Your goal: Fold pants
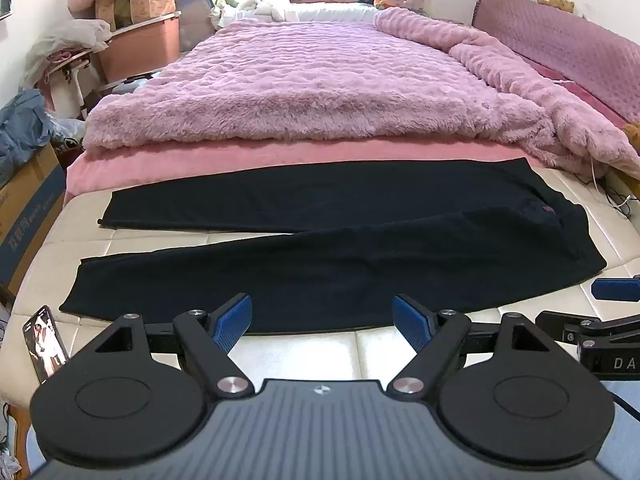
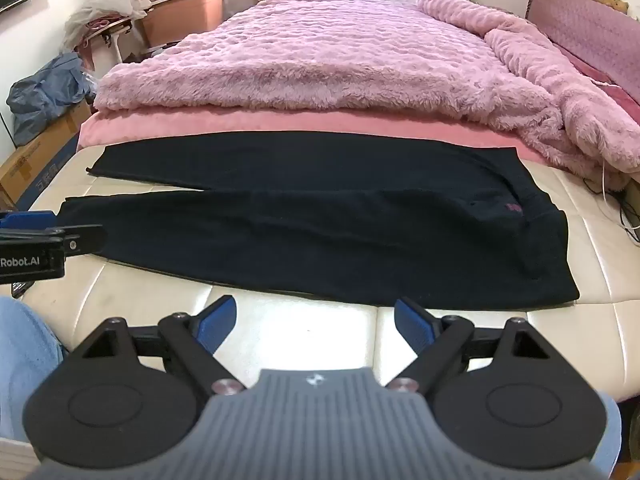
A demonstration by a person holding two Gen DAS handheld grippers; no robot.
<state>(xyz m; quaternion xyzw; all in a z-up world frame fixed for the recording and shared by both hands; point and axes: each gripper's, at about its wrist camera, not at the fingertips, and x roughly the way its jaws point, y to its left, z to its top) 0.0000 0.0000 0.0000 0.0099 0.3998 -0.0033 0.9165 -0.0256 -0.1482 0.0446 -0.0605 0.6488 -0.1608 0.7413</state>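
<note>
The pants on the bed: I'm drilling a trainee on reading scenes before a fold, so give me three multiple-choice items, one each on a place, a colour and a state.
1. Where do the pants lie?
A. On the cream mattress, in front of the pink blanket
B. On top of the fluffy blanket
C. On the floor

2. What colour are the claw pads?
A. Red
B. Blue
C. White

3. How do the pants lie?
A. Rolled into a ball
B. Folded in half, legs stacked
C. Spread flat, legs apart

Answers:
1 A: the dark cloth rests on the bare cream mattress, nearer than the pink blanket.
2 B: both views show blue pads on the left claw and right claw, each open and empty.
3 C: a strip of mattress shows between the two legs.
</note>
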